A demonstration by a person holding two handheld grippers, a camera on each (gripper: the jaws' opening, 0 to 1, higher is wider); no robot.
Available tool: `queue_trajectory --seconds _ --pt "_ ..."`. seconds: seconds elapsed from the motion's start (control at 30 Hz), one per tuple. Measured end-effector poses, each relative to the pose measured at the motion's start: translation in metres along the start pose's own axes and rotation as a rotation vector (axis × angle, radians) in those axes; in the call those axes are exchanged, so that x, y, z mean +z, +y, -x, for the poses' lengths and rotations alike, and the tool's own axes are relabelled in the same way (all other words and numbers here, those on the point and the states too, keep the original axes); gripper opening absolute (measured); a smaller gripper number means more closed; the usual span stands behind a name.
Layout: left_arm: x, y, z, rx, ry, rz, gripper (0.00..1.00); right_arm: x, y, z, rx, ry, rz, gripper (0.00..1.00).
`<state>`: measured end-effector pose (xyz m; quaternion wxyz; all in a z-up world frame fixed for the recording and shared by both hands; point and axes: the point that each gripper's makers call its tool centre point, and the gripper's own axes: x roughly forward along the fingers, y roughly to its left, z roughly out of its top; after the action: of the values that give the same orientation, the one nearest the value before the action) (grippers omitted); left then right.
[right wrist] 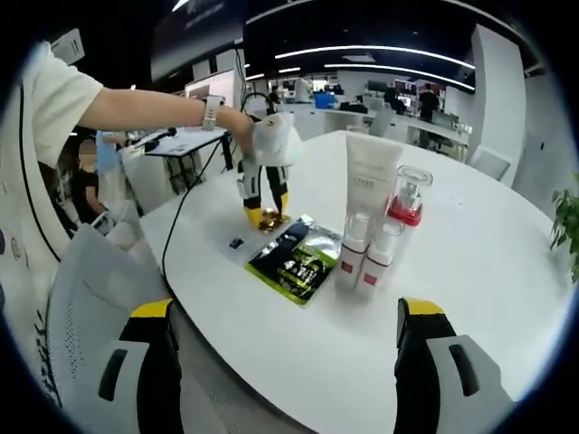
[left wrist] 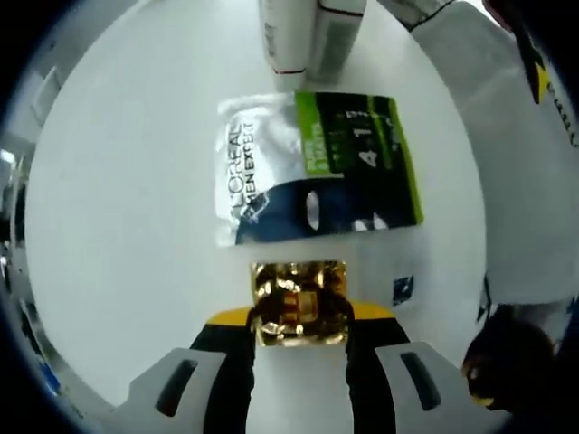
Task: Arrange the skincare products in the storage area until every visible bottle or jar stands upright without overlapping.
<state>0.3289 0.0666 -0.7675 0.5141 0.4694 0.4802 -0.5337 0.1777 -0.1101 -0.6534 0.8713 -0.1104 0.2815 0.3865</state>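
A shiny gold jar (left wrist: 299, 298) sits on the white table, and my left gripper (left wrist: 298, 318) is shut on it from both sides. Just beyond it a L'Oreal Men Expert sachet (left wrist: 317, 167) lies flat, with white bottles (left wrist: 303, 36) standing past it. In the right gripper view a gloved hand holds the left gripper (right wrist: 264, 215) down on the gold jar (right wrist: 270, 220), beside the sachet (right wrist: 297, 258). A tall white tube (right wrist: 371, 172), a clear pump bottle with a red collar (right wrist: 407, 206) and two small white bottles (right wrist: 366, 253) stand upright together. My right gripper (right wrist: 285, 316) hangs open off the table's near edge.
A small dark tag (right wrist: 236, 242) lies on the table (right wrist: 470, 271) near the jar. A white mesh chair (right wrist: 86, 298) stands at the table's left edge. Desks and people fill the office behind. A green plant (right wrist: 565, 221) stands at the far right.
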Motion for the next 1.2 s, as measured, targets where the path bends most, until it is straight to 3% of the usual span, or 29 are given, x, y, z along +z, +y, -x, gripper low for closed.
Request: queue_trajectory --seconds 0.23,0.77,1.2 --pt "0.0067 -0.0012 -0.002 -0.013 -0.018 0.037 0.38 -0.0027 -0.0013 0.0008 -0.002 0.004 -0.001 1.0" --pt "0.0095 0.0037 -0.0038 0.004 -0.02 0.028 0.4 -0.0042 0.0024 -0.0019 0.017 0.013 -0.002 1.0" --pt "0.003 0.0058 -0.0043 0.01 -0.008 0.011 0.43 -0.0034 0.0036 -0.0013 0.026 0.016 0.012 1.0"
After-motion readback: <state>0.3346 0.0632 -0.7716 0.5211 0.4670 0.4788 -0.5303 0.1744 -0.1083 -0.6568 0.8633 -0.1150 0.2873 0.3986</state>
